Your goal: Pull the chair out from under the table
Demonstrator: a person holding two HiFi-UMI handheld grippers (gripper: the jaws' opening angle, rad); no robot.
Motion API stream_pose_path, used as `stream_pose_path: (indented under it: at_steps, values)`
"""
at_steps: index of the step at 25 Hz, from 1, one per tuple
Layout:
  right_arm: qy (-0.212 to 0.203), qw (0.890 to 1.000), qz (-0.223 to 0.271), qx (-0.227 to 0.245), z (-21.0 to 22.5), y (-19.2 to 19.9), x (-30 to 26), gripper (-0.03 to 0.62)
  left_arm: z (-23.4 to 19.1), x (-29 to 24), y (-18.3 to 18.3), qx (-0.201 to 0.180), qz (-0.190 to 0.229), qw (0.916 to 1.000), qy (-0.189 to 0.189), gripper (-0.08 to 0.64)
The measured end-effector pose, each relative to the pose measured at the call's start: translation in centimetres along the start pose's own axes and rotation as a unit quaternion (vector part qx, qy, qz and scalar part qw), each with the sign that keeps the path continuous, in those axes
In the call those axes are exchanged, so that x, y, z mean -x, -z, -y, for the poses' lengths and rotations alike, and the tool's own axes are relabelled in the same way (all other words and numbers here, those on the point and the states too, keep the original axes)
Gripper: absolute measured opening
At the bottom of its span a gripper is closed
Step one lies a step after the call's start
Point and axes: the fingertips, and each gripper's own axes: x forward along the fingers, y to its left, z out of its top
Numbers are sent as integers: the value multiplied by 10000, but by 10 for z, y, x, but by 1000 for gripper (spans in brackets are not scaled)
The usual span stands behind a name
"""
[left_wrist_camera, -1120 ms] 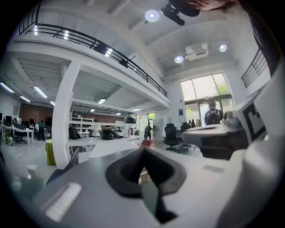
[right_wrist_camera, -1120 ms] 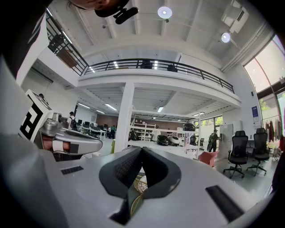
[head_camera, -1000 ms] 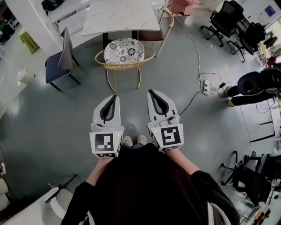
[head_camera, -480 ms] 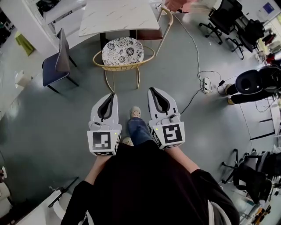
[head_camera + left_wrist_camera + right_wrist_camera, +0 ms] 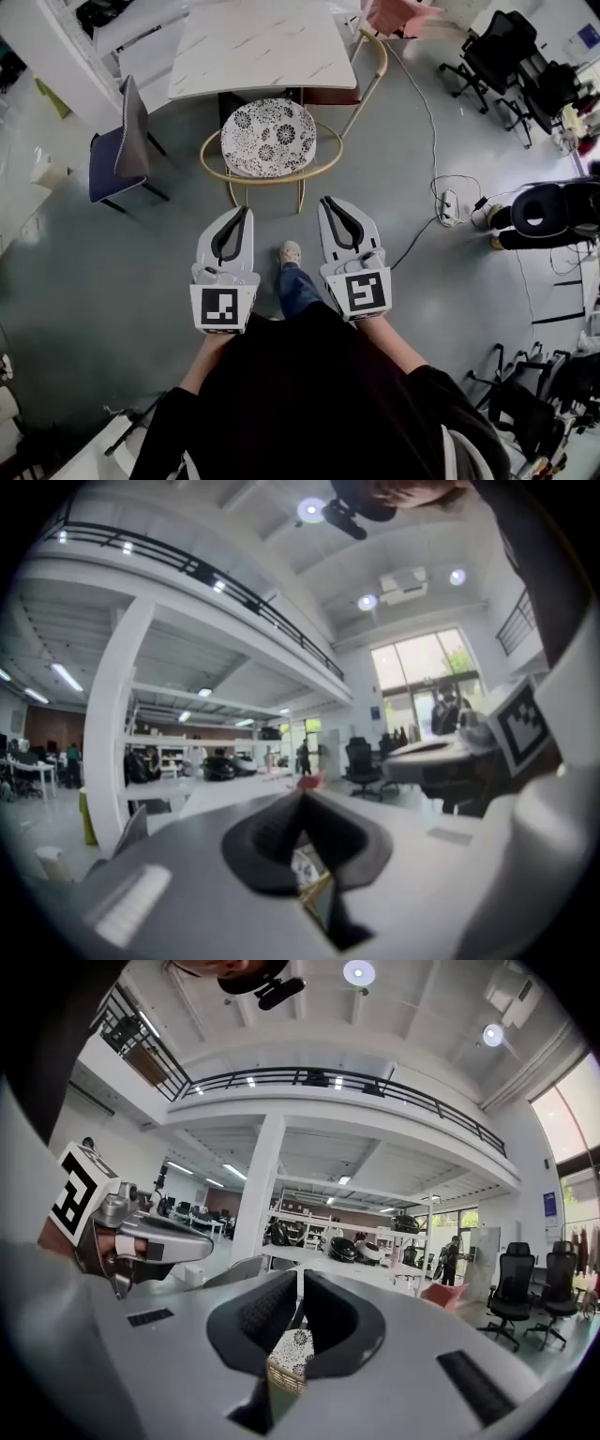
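Chair (image 5: 270, 139) at table (image 5: 253, 47) edge, left gripper (image 5: 244, 210) and right gripper (image 5: 326, 201) just short of it, jaws closed, empty

The left gripper (image 5: 302, 797)'s own view was blurred. We caught the chair (image 5: 307, 872) only as a sliver through the gap behind its closed jaws. Head view: the table (image 5: 253, 47) was cut off at the top edge, and the chair's far legs were hidden under seat and tabletop.
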Motion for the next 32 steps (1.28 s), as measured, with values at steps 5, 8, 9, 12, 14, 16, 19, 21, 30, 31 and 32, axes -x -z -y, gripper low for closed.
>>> stream_pose_path:
  at_steps: [5,8,9,12,14,16,19,21,30,31,32]
  values:
    - [-626,9968,-494,46,22,36,-50,23,-13,-52,28,-209,-550,9981,188,73]
    - [-899,9922,-853,111,30,61,-78,25,-25,-77,55,-151,-907,9954,272,101]
    - [-988,9903,-961,175,32,69,-86,25,-28,-85,62,-155,-1013,9943,306,115]
    - [-1295,9826,-1265,408,36,93,-108,34,-37,-107,86,-226,-1353,9896,438,150]
    - [-1534,9753,-1514,487,38,113,-120,79,-42,-120,102,-295,-1561,9857,554,167]
    - [-1733,9665,-1812,554,41,134,-129,112,-45,-130,118,-402,-1780,9807,706,184]
    - [-2060,9509,-2155,828,45,161,-139,141,-46,-140,144,-515,-2202,9689,1003,202]
    - [-2322,9370,-2351,1134,45,180,-145,163,-48,-145,162,-596,-2463,9597,1212,223]
    - [-3369,8473,-3068,2727,49,274,-151,186,-49,-150,233,-1258,-3450,9051,2144,264]
    - [-3421,8402,-3109,2834,50,282,-152,187,-48,-150,241,-1406,-3544,8964,2261,271]
    - [-3458,8350,-3148,2900,50,289,-152,187,-46,-150,249,-1568,-3638,8867,2382,275]
